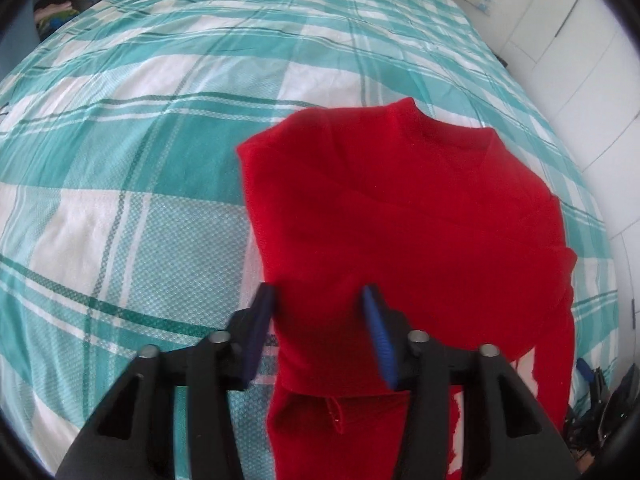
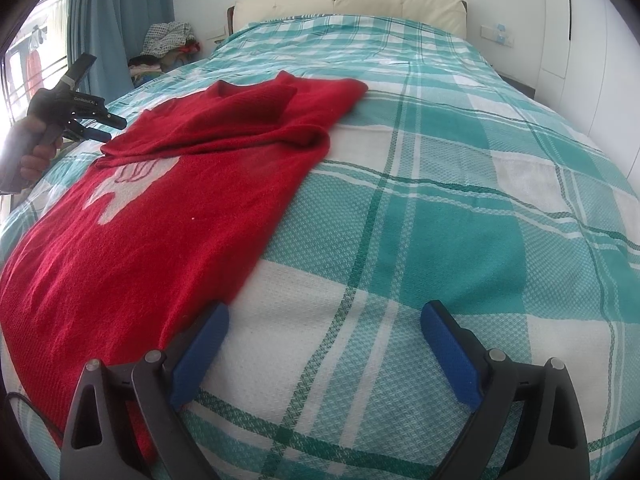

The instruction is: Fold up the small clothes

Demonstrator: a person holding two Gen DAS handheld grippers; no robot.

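Red knit sweater (image 2: 168,184) lies flat on the bed, on the teal-and-white plaid bedspread (image 2: 440,208). It sits along the bed's left side in the right wrist view, with the neck toward the cream headboard (image 2: 348,0) and the hem toward the foot edge. White motif on the chest, partly covered. The upper part is doubled over: a sleeve lies folded across the body, and its end bunches toward the middle of the bed. Left gripper (image 1: 320,300) is angled down over the sweater's (image 1: 400,208) lower body. Its blue pads (image 1: 378,336) are released and stand apart, with red knit visible in the gap and nothing pinched. In the right wrist view the same left gripper (image 2: 106,128) is at the bed's left edge, just beside the folded shoulder, with a person's hand (image 2: 36,148) on the handle. Right gripper (image 2: 324,312) is released, jaws spread wide, nothing in them. It's over bare bedspread near the foot edge, and its left pad sits right at the sweater's side edge; can't tell if it touches. A loose pile of clothes (image 2: 168,44) is stacked past the bed's far left corner, beside the blue curtain (image 2: 116,12); can't tell what it rests on. White wardrobe doors (image 2: 592,40) run along the right side.
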